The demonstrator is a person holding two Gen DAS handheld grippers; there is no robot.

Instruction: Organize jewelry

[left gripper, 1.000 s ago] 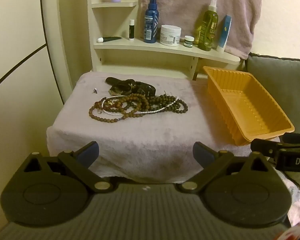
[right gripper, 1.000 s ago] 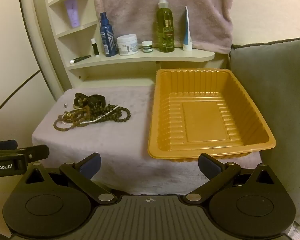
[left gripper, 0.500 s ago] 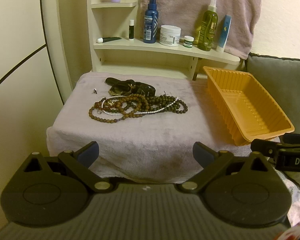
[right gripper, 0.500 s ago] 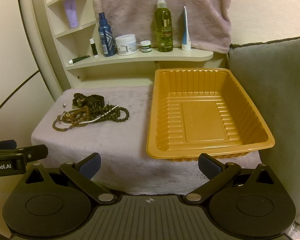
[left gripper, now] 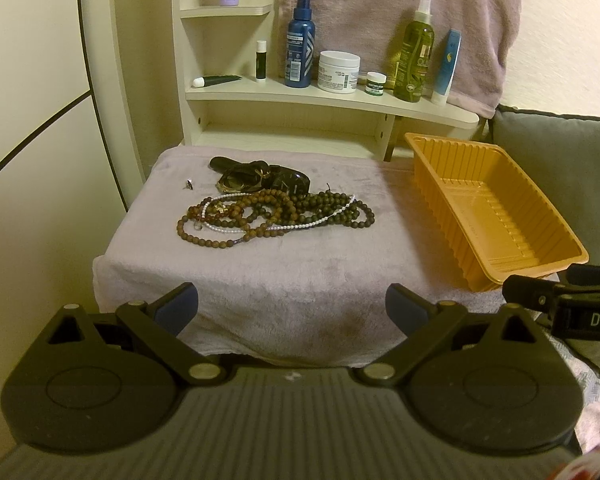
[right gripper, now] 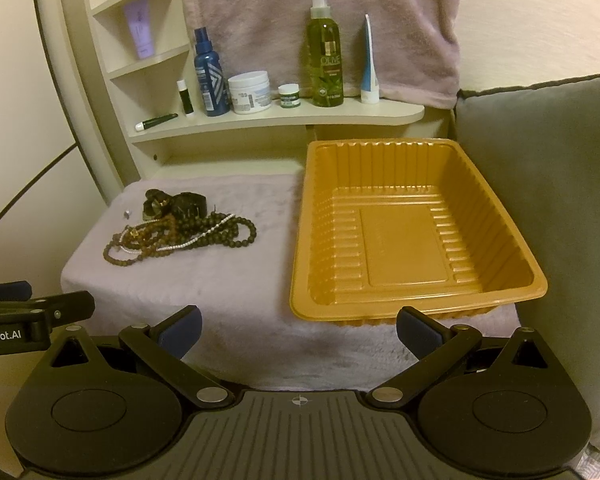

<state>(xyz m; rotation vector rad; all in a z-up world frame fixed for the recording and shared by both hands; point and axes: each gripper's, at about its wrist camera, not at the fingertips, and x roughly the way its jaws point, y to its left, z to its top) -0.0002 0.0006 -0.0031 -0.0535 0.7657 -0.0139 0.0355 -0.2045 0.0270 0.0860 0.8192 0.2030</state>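
A tangle of brown and dark bead necklaces [left gripper: 274, 214] [right gripper: 180, 234] with a thin white pearl strand lies on the towel-covered stand [left gripper: 260, 280]. Behind it sit a dark watch and strap pile [left gripper: 260, 178] and a tiny metal piece [left gripper: 189, 185]. An empty orange plastic tray [left gripper: 496, 216] [right gripper: 412, 232] stands to the right of the beads. My left gripper [left gripper: 292, 306] hangs open in front of the stand's near edge, nothing between its fingers. Just before the tray's near rim, my right gripper [right gripper: 299, 326] is open too and holds nothing.
A cream shelf [left gripper: 324, 98] behind the stand carries a blue spray bottle [left gripper: 300, 40], a white jar [left gripper: 339, 71], a green bottle [left gripper: 414, 48] and tubes. A pink towel hangs above. A grey cushion [right gripper: 548, 184] borders the tray on the right.
Both cameras have shifted only slightly; in the right wrist view the scene has drifted a little left. The jewelry and tray have not moved, and both grippers stay open.
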